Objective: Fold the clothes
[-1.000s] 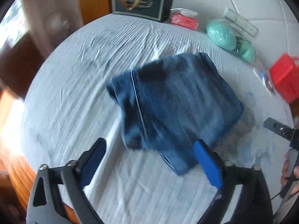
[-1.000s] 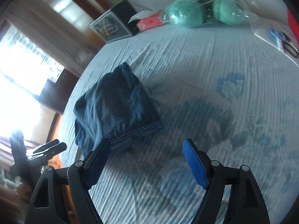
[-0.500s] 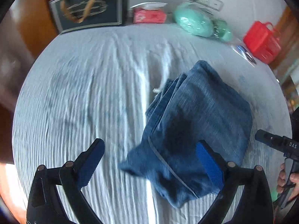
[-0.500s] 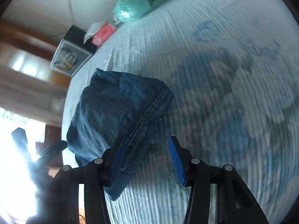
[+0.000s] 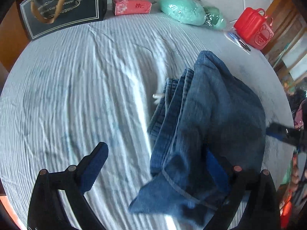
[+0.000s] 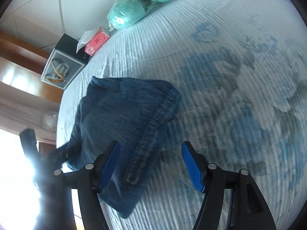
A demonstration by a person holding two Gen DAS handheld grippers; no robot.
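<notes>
Folded blue jeans [image 5: 207, 122] lie on the pale striped bedsheet [image 5: 76, 95]. My left gripper [image 5: 153, 168] is open; its right finger is partly hidden under the jeans' near edge, its left finger [image 5: 94, 164] over bare sheet. In the right wrist view the jeans [image 6: 124, 118] reach between the fingers of my right gripper [image 6: 151, 168], which is open, with the hemmed edge lying in the gap. The right gripper also shows at the right edge of the left wrist view [image 5: 282, 132].
At the back stand a dark gift bag [image 5: 63, 7], a red tissue pack [image 5: 132, 5], green items in plastic [image 5: 184, 11] and a red container [image 5: 253, 28]. The sheet carries a blue floral print [image 6: 239, 95] on the right side.
The left gripper has moved closer, so the jeans now cover its right finger. The right gripper has opened wider around the jeans' edge.
</notes>
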